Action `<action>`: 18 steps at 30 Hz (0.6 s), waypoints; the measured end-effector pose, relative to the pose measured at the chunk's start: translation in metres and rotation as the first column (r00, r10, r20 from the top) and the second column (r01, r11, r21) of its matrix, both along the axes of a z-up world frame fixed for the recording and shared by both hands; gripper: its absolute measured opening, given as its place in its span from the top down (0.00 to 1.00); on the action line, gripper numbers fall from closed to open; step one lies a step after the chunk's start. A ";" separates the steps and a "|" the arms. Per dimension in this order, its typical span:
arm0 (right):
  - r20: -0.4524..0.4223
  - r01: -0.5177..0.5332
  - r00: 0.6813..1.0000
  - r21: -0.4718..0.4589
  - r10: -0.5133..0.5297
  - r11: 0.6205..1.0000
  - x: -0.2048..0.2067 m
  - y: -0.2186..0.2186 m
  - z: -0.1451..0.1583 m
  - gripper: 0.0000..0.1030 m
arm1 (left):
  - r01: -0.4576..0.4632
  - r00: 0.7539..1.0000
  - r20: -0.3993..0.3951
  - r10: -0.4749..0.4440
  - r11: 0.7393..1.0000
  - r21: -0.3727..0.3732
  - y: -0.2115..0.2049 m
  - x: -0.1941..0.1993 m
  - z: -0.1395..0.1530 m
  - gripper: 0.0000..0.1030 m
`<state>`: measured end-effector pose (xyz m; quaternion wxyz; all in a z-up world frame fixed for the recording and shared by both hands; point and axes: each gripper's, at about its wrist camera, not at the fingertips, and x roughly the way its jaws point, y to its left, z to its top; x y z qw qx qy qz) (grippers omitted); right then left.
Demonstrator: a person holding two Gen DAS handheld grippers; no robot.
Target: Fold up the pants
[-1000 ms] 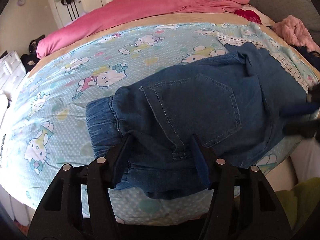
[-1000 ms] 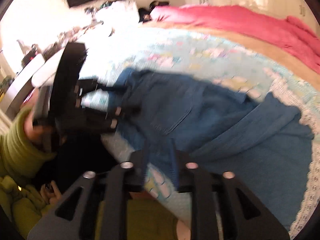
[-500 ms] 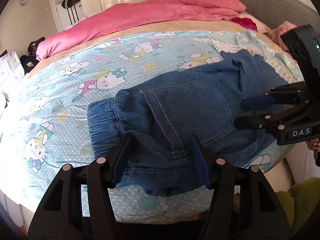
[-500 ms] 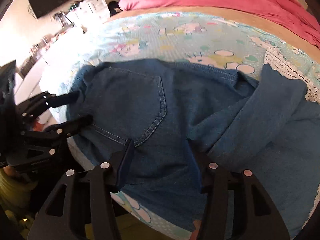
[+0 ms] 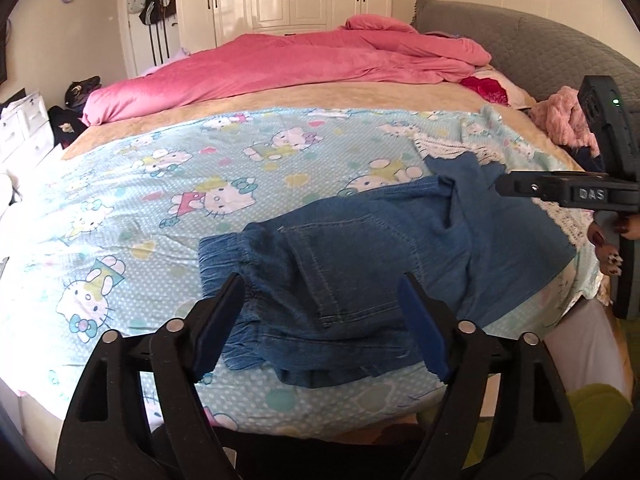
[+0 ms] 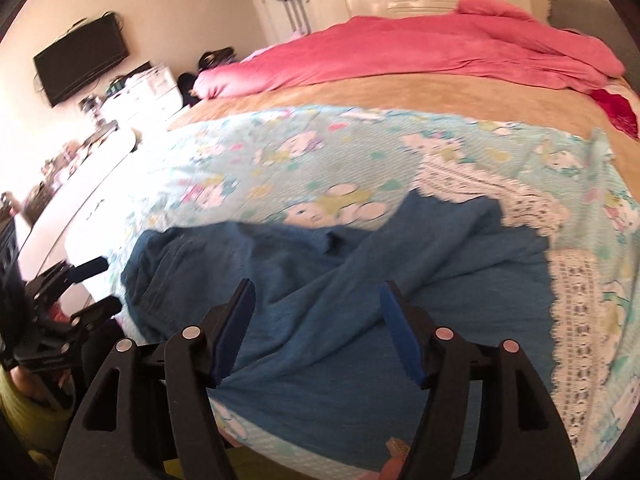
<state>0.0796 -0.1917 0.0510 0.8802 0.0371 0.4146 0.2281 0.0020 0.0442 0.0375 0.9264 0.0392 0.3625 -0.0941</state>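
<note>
Left wrist view takes in the bed (image 5: 120, 216) first, its pale blue cartoon-cat sheet (image 5: 192, 184) spread across the near half and a pink duvet (image 5: 304, 64) heaped along the far side. On the sheet, near the front edge, lie the pants (image 5: 360, 264), blue denim, back pocket up, elastic waistband toward the left and legs trailing off to the right over a lace-edged strip (image 6: 576, 320). The left tool (image 5: 320, 320) hangs just above the waistband end, jaws spread wide, pinching nothing; the denim shows between the blue pads (image 5: 420, 328). At the right edge the right tool (image 5: 516, 186) reaches in sideways over the leg end. The right wrist view, somewhat blurred, has that tool (image 6: 316, 328) over the rumpled legs (image 6: 360, 300), jaws also spread, no cloth caught between them. Far left there, the left tool (image 6: 96, 284) sits beside the waistband end. A wall-mounted television (image 6: 80, 60) hangs beyond.
</note>
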 end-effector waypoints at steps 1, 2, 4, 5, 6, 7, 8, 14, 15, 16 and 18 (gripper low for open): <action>0.011 0.015 1.000 -0.004 -0.015 1.000 0.001 -0.006 0.002 0.38 | 0.009 1.000 0.001 -0.009 1.000 -0.006 -0.003 -0.001 0.002 0.28; 0.019 0.025 1.000 -0.007 -0.025 1.000 0.003 -0.008 0.004 0.38 | 0.016 1.000 0.000 -0.016 1.000 -0.010 -0.006 -0.001 0.002 0.27; 0.033 0.046 0.998 -0.012 -0.046 0.999 0.005 -0.017 0.007 0.30 | 0.038 0.999 -0.003 -0.038 0.999 -0.014 -0.014 0.000 0.003 0.27; 0.040 0.059 0.997 -0.014 -0.058 0.998 0.007 -0.020 0.008 0.28 | 0.049 0.999 -0.006 -0.049 0.999 -0.016 -0.018 0.000 0.003 0.27; 0.045 0.067 0.997 -0.015 -0.066 0.998 0.009 -0.023 0.009 0.28 | 0.062 0.998 -0.012 -0.063 0.998 -0.020 -0.024 0.001 0.003 0.27; 0.052 0.076 0.996 -0.017 -0.075 0.997 0.011 -0.026 0.010 0.28 | 0.077 0.997 -0.019 -0.078 0.997 -0.028 -0.029 0.002 0.002 0.27; 0.055 0.080 0.995 -0.018 -0.079 0.997 0.014 -0.028 0.010 0.28 | 0.088 0.996 -0.025 -0.089 0.996 -0.034 -0.033 0.003 0.001 0.27; 0.064 0.102 0.993 -0.037 -0.099 0.994 0.036 -0.034 0.011 0.26 | 0.166 0.982 -0.079 -0.171 0.983 -0.074 -0.065 0.013 -0.011 0.27; 0.064 0.100 0.993 -0.040 -0.097 0.994 0.042 -0.034 0.011 0.26 | 0.178 0.978 -0.092 -0.186 0.980 -0.085 -0.070 0.016 -0.014 0.27; 0.063 0.098 0.993 -0.046 -0.095 0.994 0.049 -0.034 0.011 0.26 | 0.188 0.975 -0.101 -0.197 0.978 -0.094 -0.075 0.018 -0.016 0.27; 0.063 0.106 0.993 -0.060 -0.102 0.993 0.064 -0.033 0.010 0.26 | 0.211 0.967 -0.119 -0.223 0.971 -0.109 -0.087 0.025 -0.021 0.27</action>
